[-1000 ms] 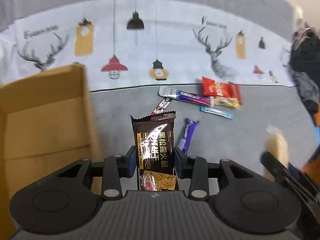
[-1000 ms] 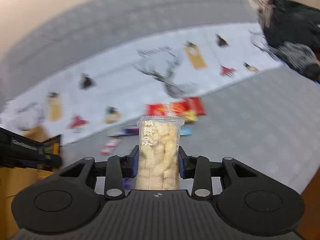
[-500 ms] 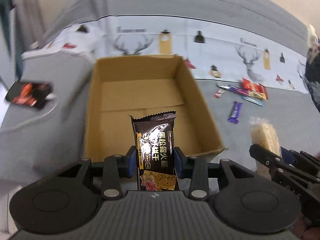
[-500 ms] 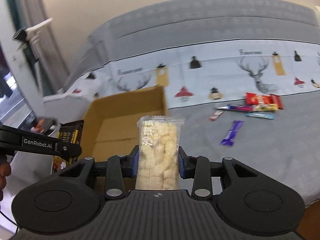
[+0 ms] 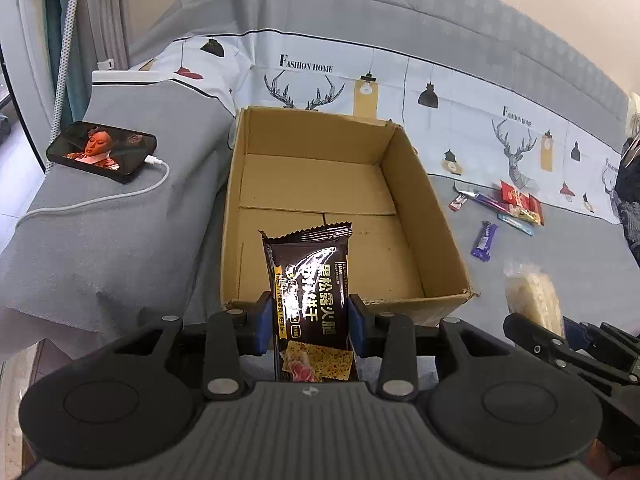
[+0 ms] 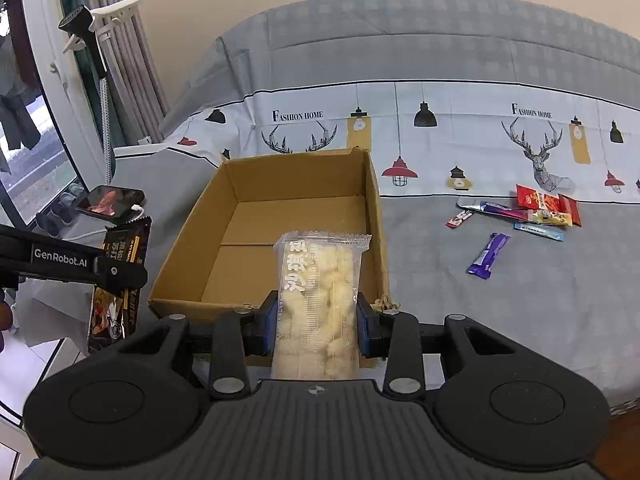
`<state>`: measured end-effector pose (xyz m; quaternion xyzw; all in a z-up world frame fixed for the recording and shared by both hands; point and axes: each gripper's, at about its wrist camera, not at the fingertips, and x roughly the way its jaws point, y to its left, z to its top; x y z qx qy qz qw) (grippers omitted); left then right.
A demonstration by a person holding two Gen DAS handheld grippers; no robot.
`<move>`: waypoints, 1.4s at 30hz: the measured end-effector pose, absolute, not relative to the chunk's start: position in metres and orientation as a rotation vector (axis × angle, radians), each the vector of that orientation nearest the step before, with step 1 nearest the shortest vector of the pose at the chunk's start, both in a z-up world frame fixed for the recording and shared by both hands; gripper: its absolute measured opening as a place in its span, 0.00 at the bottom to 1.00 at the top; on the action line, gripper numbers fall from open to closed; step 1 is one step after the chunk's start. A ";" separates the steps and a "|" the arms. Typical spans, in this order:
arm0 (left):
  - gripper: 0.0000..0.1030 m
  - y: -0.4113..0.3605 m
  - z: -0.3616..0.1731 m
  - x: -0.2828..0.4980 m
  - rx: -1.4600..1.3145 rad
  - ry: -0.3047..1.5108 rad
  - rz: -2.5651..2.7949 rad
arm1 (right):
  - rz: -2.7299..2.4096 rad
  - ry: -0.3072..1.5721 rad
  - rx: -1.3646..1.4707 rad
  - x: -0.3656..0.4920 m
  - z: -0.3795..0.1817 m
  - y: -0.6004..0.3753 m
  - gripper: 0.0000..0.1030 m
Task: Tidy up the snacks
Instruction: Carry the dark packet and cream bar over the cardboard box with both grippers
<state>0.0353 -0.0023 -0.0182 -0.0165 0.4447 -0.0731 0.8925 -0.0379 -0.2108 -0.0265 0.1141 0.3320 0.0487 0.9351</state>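
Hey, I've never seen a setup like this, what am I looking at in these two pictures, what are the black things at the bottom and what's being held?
There is no robot here. A person holds one pair of tongs in each hand, and each carries a wide-angle camera looking forward along its two fingers. One picture comes from the left tongs, the other from the right tongs; the black shapes at the bottom are the tools themselves.

The left tongs are shut on a dark brown cracker packet. The right tongs are shut on a clear packet of pale puffed snack. Both are just in front of an open cardboard box with nothing visible inside, standing on a grey cover.

To the right of the box lie more snacks: a purple bar and a small pile of wrappers. Left of the box, a phone is plugged into a white cable.
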 end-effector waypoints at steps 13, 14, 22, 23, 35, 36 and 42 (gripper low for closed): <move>0.41 -0.003 -0.019 0.038 -0.040 0.924 -0.156 | 0.098 0.686 0.229 -0.037 -0.028 -0.212 0.37; 0.41 -0.003 -0.019 0.038 -0.040 0.924 -0.156 | 0.098 0.686 0.230 -0.037 -0.028 -0.212 0.37; 0.41 -0.005 -0.017 0.042 -0.037 0.924 -0.156 | 0.092 0.693 0.230 -0.033 -0.028 -0.211 0.37; 0.41 -0.005 -0.017 0.044 -0.038 0.924 -0.154 | 0.092 0.692 0.228 -0.033 -0.028 -0.210 0.37; 0.41 -0.006 -0.020 0.071 -0.060 0.922 -0.156 | 0.097 0.696 0.206 -0.011 -0.027 -0.207 0.37; 0.41 -0.008 -0.019 0.075 -0.061 0.920 -0.157 | 0.099 0.696 0.204 -0.007 -0.027 -0.206 0.37; 0.41 -0.016 -0.021 0.102 -0.065 0.917 -0.162 | 0.111 0.702 0.194 0.021 -0.029 -0.201 0.37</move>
